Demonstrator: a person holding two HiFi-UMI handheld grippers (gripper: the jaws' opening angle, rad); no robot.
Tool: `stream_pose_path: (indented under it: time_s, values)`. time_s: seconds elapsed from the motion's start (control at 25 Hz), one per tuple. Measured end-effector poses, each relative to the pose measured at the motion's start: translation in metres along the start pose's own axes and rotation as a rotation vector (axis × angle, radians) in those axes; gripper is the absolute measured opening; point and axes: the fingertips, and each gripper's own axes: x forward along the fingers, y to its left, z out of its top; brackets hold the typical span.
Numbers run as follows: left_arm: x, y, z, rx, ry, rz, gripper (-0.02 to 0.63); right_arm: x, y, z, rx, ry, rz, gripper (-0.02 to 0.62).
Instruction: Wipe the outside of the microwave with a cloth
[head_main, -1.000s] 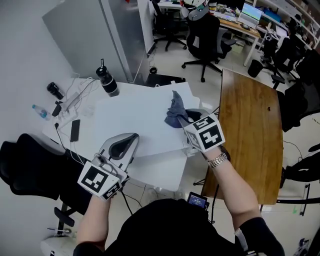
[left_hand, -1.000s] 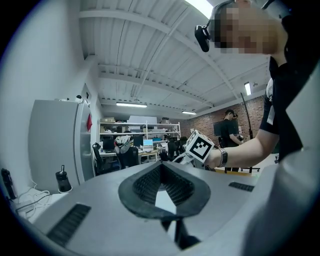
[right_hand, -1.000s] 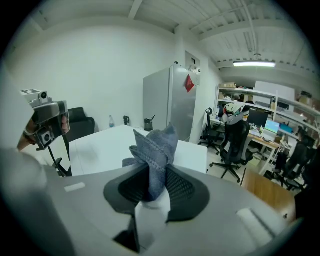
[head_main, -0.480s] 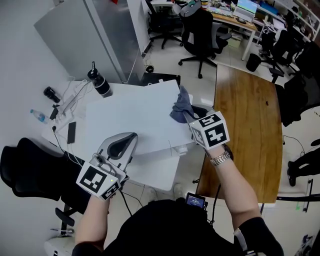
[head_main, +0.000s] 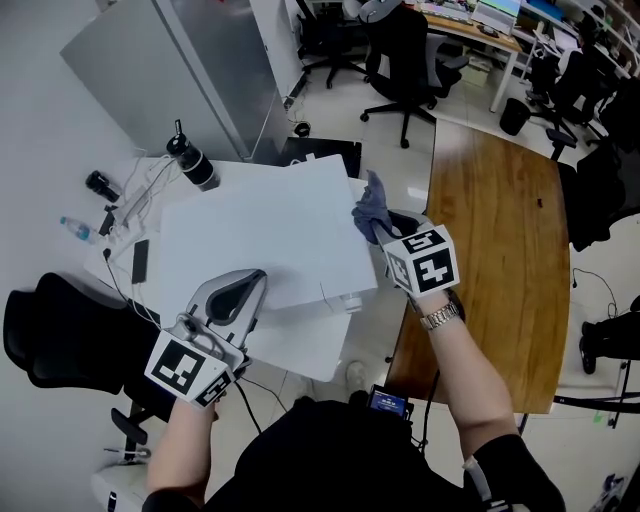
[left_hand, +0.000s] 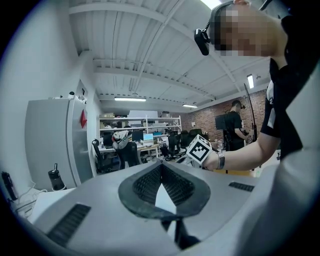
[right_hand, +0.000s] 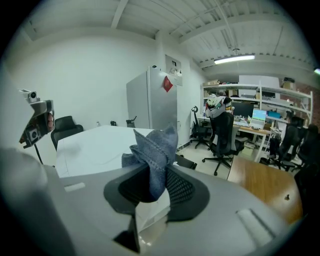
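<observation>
Your right gripper (head_main: 390, 231) had its jaws clamped on the blue cloth (head_main: 370, 206) beside the white microwave (head_main: 255, 235); the jaws of your left gripper (head_main: 243, 288) were together, empty.

Crumpled blue-grey cloth (right_hand: 152, 150), stitched like denim; boxy white microwave (head_main: 260, 235), smooth and matt; long brown wooden desk (head_main: 490, 260) at right, grained with slight sheen.

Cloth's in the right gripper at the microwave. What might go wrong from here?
1. The right gripper grips the blue cloth by a bunched fold; dragging may pull it free.
2. The cloth sits by the microwave's right edge, so a stroke may slip off.
3. A sweep to the far left corner might knock the black bottle standing there.
</observation>
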Motion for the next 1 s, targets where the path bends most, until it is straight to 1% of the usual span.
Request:
stream_pose_path:
  time_s: [0.32,0.56,1.0]
  values:
    - [0.003,0.001,-0.01,-0.008,0.045,0.056,0.005,0.037,-0.009,-0.049,0.052,0.037,0.042,0.095]
    - [0.004,0.0,-0.015,-0.015,0.064,0.086,0.005,0.06,-0.013,-0.086,0.074,0.089,0.056,0.095]
    - [0.007,-0.001,-0.024,-0.035,0.08,0.122,0.005,0.096,-0.019,-0.14,0.08,0.193,0.068,0.096]
